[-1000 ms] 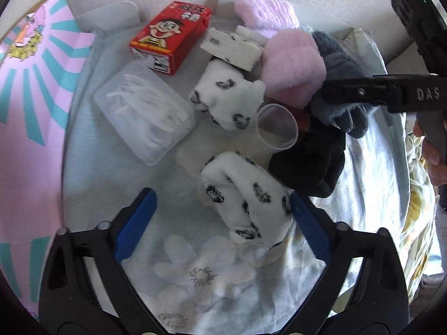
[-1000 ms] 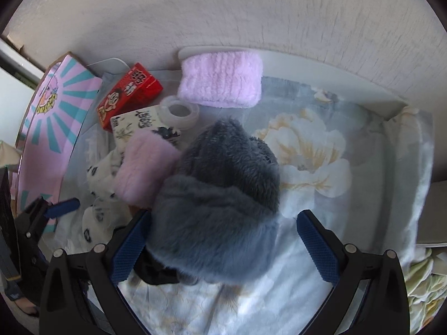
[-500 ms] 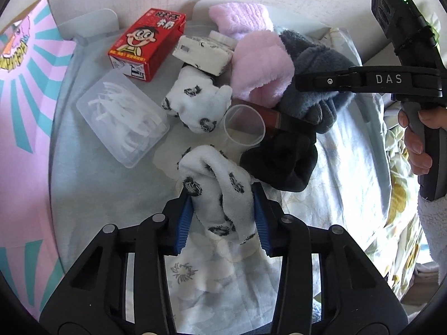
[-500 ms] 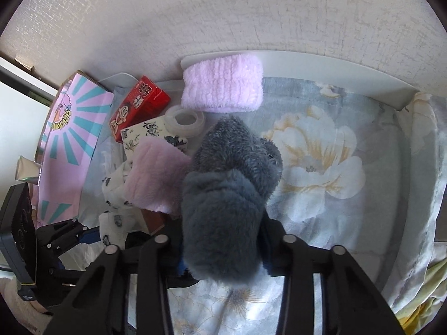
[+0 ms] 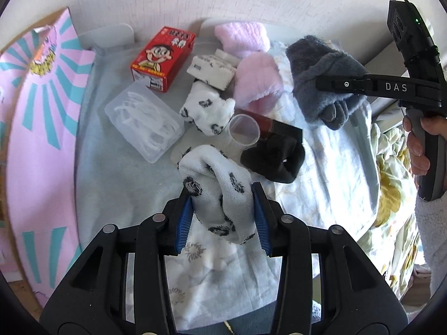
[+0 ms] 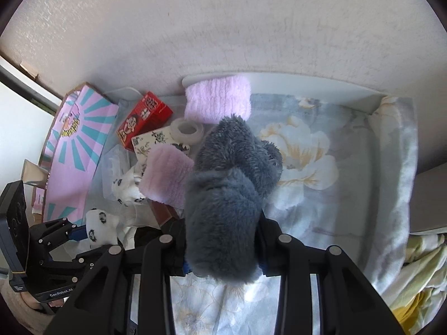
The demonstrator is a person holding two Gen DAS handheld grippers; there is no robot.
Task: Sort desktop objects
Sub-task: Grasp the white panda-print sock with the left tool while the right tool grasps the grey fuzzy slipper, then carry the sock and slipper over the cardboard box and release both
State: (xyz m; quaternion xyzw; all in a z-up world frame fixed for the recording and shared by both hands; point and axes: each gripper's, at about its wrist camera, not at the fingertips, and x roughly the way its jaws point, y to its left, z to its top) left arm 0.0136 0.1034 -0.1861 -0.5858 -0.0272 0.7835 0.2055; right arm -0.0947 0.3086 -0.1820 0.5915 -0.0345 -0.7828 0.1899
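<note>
My left gripper [image 5: 222, 215] is shut on a white sock with black spots [image 5: 220, 192] and holds it just above the cloth. My right gripper [image 6: 222, 240] is shut on a fluffy grey sock [image 6: 226, 203], lifted off the pile; it also shows in the left wrist view [image 5: 321, 81]. A second spotted white sock [image 5: 206, 109], a pink fluffy sock [image 5: 257, 83], a lilac sock [image 5: 240, 37] and a black sock [image 5: 273, 156] lie on the flowered cloth [image 5: 335, 167].
A red carton [image 5: 162, 55], a clear plastic box [image 5: 144, 120], a clear cup [image 5: 244, 131], a patterned pack [image 5: 212, 68] and a tape roll [image 6: 187, 131] lie among the socks. A pink and teal board [image 5: 36, 111] stands at the left. A wall runs behind.
Both grippers have closed on their socks. The left lifted the spotted sock towards me; the right raised the grey sock off the pile.
</note>
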